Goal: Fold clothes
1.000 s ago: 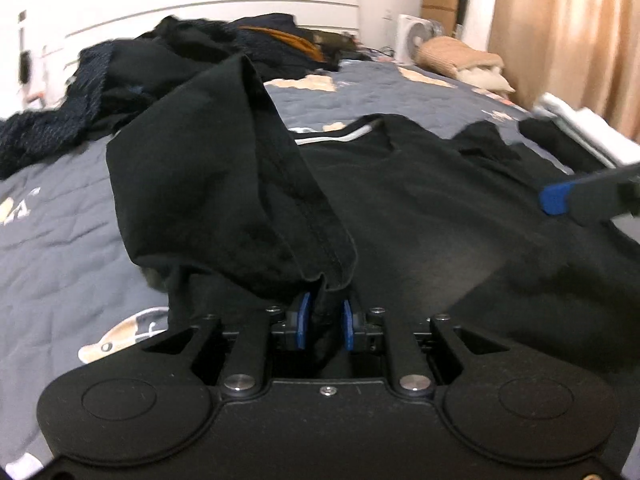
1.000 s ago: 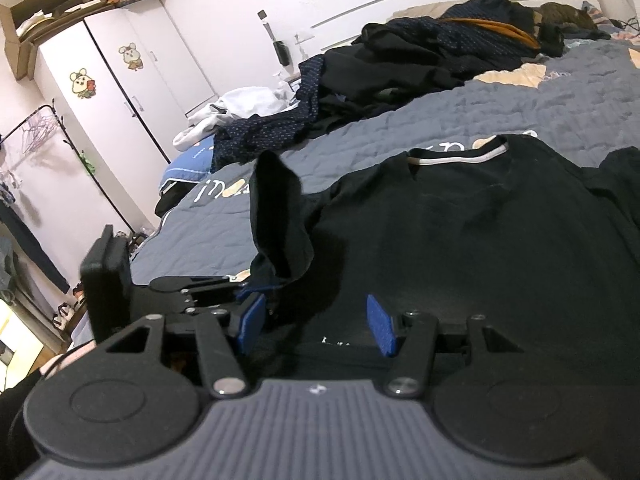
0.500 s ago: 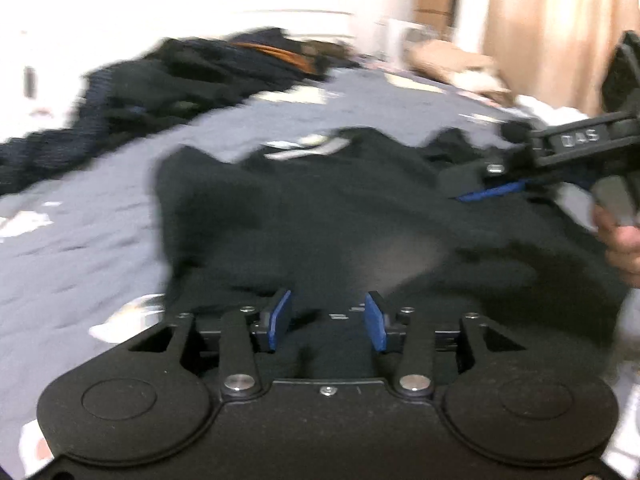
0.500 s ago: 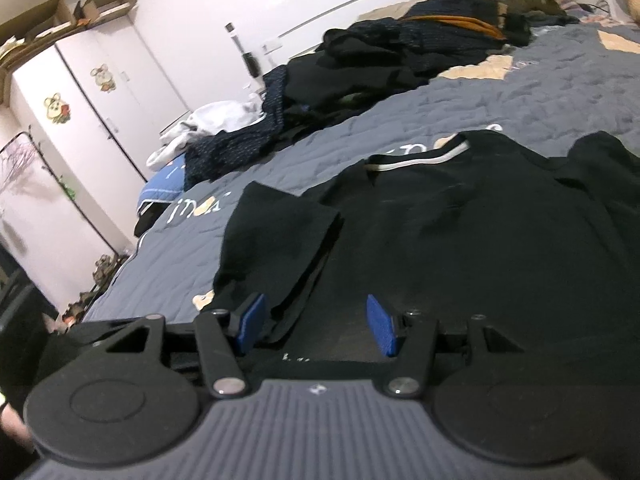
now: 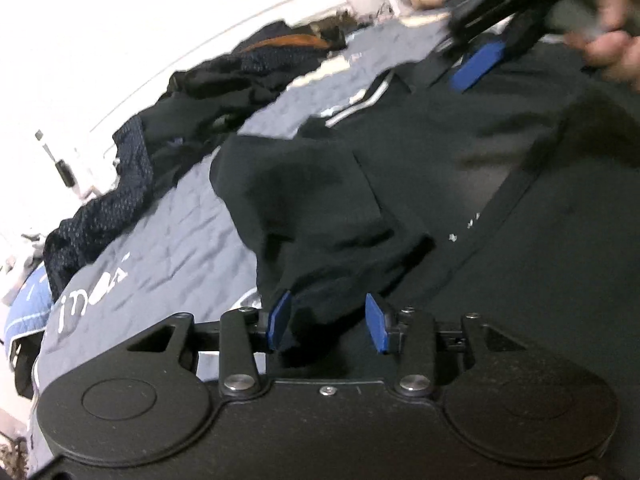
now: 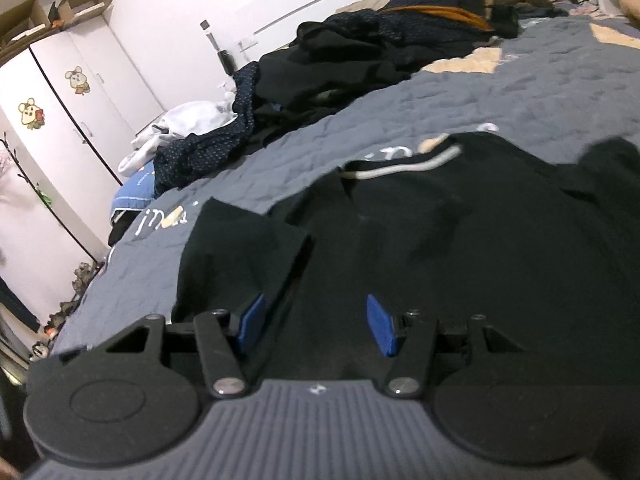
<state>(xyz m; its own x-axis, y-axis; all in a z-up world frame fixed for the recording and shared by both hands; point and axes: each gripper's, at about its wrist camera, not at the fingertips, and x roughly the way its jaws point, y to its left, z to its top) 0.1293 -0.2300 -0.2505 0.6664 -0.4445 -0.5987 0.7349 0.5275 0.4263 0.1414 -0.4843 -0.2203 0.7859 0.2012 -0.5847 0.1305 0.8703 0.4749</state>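
Currently listed: one black T-shirt point(image 6: 460, 240), spread flat on the grey quilted bedspread point(image 6: 540, 80), filling the centre and right of both wrist views, its white-trimmed neckline point(image 6: 400, 168) toward the upper middle of the right wrist view. Sleeve point(image 5: 320, 208) folded inward over the body, centre of the left wrist view. Handling, by judgement: light, thin, limp knit; creases readily, keeps no shape of its own, slides a little on the quilt; best taken at a hem, a sleeve edge or a shoulder seam, pinching both layers. Left gripper point(image 5: 328, 322): jaws apart, just opened, sleeve cloth lying loose between them, unpressed. Right gripper point(image 6: 316, 326): jaws apart above the shirt, nothing gripped. Hard to make out: the lower hem, hidden behind both gripper bodies; the right sleeve, cut off at the frame edge; seams lost in black fabric; upper right of the left wrist view blurred.
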